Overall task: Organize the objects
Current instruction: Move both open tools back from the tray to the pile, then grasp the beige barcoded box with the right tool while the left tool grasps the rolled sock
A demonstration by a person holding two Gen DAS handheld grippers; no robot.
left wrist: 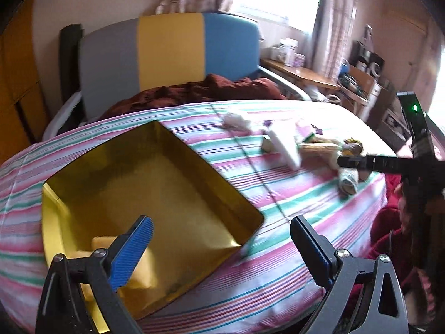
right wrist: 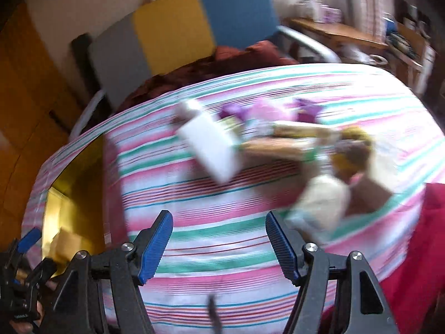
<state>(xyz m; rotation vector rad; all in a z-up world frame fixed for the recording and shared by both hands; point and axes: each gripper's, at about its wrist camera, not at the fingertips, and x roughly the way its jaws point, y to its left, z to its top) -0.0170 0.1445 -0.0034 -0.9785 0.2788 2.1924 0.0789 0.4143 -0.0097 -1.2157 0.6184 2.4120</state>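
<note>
A gold box point(left wrist: 155, 178) lies open on the striped bed, with a yellow block point(left wrist: 139, 267) in its near corner. My left gripper point(left wrist: 222, 247) is open and empty, hovering over the box's near right corner. A pile of small items lies to the right: a white box point(left wrist: 283, 142), a rolled white cloth point(left wrist: 349, 179), a wooden piece point(left wrist: 317, 147). The right view is blurred; my right gripper point(right wrist: 219, 239) is open and empty above the sheet, short of the white box point(right wrist: 211, 147) and a cream bundle point(right wrist: 319, 200). The gold box point(right wrist: 75, 192) shows at its left.
A grey, yellow and blue headboard point(left wrist: 169, 53) and a dark red blanket point(left wrist: 194, 91) lie beyond. A wooden desk point(left wrist: 303, 75) with clutter stands at right. Red clothing point(right wrist: 422, 250) is at the bed's right edge. The other gripper point(left wrist: 389, 164) reaches in from the right.
</note>
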